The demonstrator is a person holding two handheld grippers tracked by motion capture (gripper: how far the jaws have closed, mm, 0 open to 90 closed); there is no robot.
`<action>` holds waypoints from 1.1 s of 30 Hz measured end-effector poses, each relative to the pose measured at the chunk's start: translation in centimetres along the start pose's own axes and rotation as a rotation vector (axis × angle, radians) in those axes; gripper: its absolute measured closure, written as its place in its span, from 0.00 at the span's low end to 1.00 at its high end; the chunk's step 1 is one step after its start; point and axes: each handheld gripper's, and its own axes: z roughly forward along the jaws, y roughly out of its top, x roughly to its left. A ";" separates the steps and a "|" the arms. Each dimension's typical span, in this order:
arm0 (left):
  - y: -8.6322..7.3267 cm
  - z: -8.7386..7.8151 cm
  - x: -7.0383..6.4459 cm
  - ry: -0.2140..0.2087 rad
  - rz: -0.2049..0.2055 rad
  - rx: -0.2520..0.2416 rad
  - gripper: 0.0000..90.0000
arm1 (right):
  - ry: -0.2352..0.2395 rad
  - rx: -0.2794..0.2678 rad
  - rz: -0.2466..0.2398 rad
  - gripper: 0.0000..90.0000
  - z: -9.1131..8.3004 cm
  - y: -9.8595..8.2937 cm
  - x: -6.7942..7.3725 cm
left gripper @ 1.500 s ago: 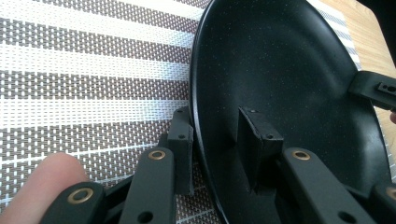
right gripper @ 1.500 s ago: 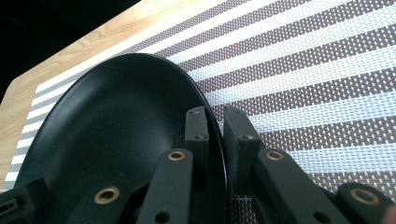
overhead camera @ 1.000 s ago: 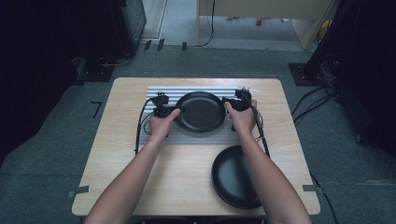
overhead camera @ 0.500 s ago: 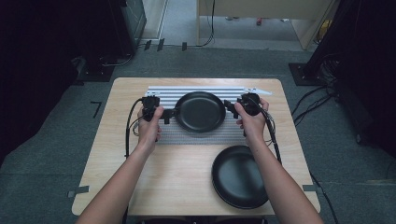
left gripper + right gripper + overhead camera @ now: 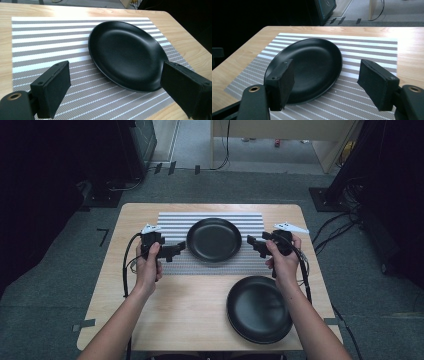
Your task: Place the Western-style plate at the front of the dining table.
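Black plate [image 5: 214, 239] on grey-and-white striped mat [image 5: 250, 220], second black plate [image 5: 259, 309], light wood table [image 5: 175, 310]

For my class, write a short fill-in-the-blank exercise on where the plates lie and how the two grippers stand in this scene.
1. The black plate between the two grippers lies on the ____ placemat.
2. The second black plate lies on the bare wood of the ____.
3. The jaws of the left gripper and the right gripper stand ____.
4. Neither gripper ____ the plate on the placemat.

Missing words: striped; table; open; touches
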 end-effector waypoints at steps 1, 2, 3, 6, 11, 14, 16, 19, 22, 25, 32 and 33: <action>-0.2 -0.3 0.1 -0.002 0.000 -0.003 0.10 | -0.003 -0.002 -0.008 0.31 -0.4 -0.1 0.0; -0.4 -0.6 0.1 -0.002 0.002 -0.006 0.10 | -0.006 -0.003 -0.016 0.31 -0.8 -0.1 0.0; -0.5 -0.9 0.2 -0.003 0.001 -0.009 0.10 | -0.006 -0.005 -0.021 0.31 -1.3 -0.2 0.0; -1.1 -1.8 0.4 -0.007 0.004 -0.018 0.10 | -0.013 -0.007 -0.032 0.31 -2.5 -0.5 0.0; -1.7 -3.7 1.1 -0.006 -0.005 -0.045 0.10 | -0.026 -0.012 -0.043 0.31 -4.6 -1.3 -0.3; -2.3 -4.7 1.5 -0.006 -0.013 -0.057 0.10 | -0.028 -0.015 -0.040 0.31 -5.7 -1.9 -0.6; -2.7 -5.3 1.7 -0.003 -0.015 -0.059 0.10 | -0.036 -0.015 -0.046 0.31 -6.5 -2.3 -0.8; -3.4 -6.2 2.1 0.005 -0.012 -0.063 0.10 | -0.052 -0.021 -0.052 0.31 -7.7 -3.0 -1.2; -4.2 -7.0 2.3 0.023 -0.003 -0.064 0.10 | -0.058 -0.025 -0.047 0.31 -8.7 -3.6 -1.5; -4.9 -7.6 2.7 0.028 -0.011 -0.065 0.10 | -0.069 -0.028 -0.044 0.31 -9.7 -4.5 -1.9; -6.4 -8.9 3.2 0.034 -0.024 -0.072 0.10 | -0.099 -0.029 -0.016 0.31 -11.5 -6.7 -3.3; -6.6 -8.9 3.2 0.036 -0.025 -0.070 0.10 | -0.111 -0.032 -0.017 0.31 -11.7 -7.1 -3.5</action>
